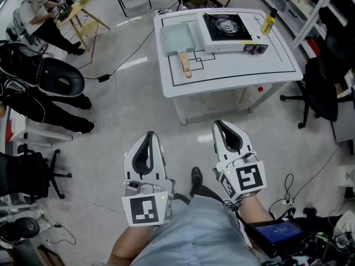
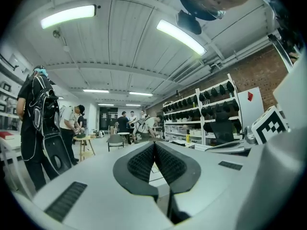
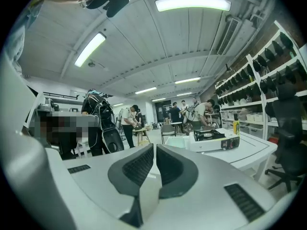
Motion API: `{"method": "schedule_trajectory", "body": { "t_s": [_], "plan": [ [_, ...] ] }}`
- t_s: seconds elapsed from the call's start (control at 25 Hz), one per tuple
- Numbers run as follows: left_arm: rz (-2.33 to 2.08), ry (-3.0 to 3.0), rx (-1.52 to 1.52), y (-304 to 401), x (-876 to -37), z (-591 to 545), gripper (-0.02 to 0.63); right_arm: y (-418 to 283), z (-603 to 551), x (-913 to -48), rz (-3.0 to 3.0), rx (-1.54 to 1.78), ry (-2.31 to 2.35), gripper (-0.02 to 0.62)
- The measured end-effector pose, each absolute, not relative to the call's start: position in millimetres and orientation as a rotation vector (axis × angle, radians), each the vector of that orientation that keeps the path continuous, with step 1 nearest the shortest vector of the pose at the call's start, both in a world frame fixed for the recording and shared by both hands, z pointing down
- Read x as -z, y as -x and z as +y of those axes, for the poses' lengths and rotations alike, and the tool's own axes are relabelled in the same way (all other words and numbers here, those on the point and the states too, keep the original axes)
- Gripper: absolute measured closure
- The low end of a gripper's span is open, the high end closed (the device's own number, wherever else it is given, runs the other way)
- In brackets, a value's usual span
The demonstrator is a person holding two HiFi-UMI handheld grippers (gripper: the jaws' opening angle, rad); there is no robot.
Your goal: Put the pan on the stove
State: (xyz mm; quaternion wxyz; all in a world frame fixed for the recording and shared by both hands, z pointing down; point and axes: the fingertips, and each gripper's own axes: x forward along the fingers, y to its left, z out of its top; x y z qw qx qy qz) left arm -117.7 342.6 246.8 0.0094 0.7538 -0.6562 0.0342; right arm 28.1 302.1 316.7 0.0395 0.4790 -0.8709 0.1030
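A square pale pan [image 1: 178,37] with a wooden handle lies on the white table [image 1: 233,73], just left of a portable gas stove [image 1: 227,31]. The burner on the stove is bare. Both grippers are low over the floor, well short of the table's near edge. My left gripper [image 1: 148,135] is shut and holds nothing, and its jaws meet at the tips in the left gripper view [image 2: 154,145]. My right gripper [image 1: 219,124] is also shut and empty [image 3: 154,146]. The right gripper view looks toward the stove [image 3: 213,138] and the pan [image 3: 178,141] ahead to the right.
A yellow bottle [image 1: 269,22] stands on the table right of the stove. A black office chair [image 1: 321,87] sits right of the table. People and black chairs [image 1: 52,79] are on the left, with cables [image 1: 119,65] across the floor. Shelves [image 3: 268,85] line the right wall.
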Motion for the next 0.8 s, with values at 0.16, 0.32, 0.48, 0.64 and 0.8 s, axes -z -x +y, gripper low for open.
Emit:
{"method": "schedule_trajectory", "body": {
  "t_s": [0.16, 0.32, 0.48, 0.64, 0.8],
  "plan": [
    [-2.093, -2.345, -0.068, 122.5, -229.2, 323.1, 0.588, -28.5, 273.5, -296.3, -2.695, -0.274, -1.463, 0.545],
    [-2.135, -2.352, -0.066, 131.7, -219.8, 301.1, 0.588, -24.7, 245.6, -288.8, -2.712, -0.244, -1.458, 0.545],
    [-2.141, -2.326, -0.064, 141.9, -227.4, 274.7, 0.588, -18.7, 218.8, -295.8, -2.704, -0.256, -1.452, 0.545],
    [-2.133, -2.319, -0.077, 154.2, -243.4, 235.3, 0.588, -8.0, 185.4, -316.6, -2.678, -0.292, -1.433, 0.545],
    [-2.095, -2.302, -0.103, 165.4, -267.0, 188.8, 0.588, 8.5, 145.7, -340.4, -2.653, -0.337, -1.402, 0.545]
  ]
}}
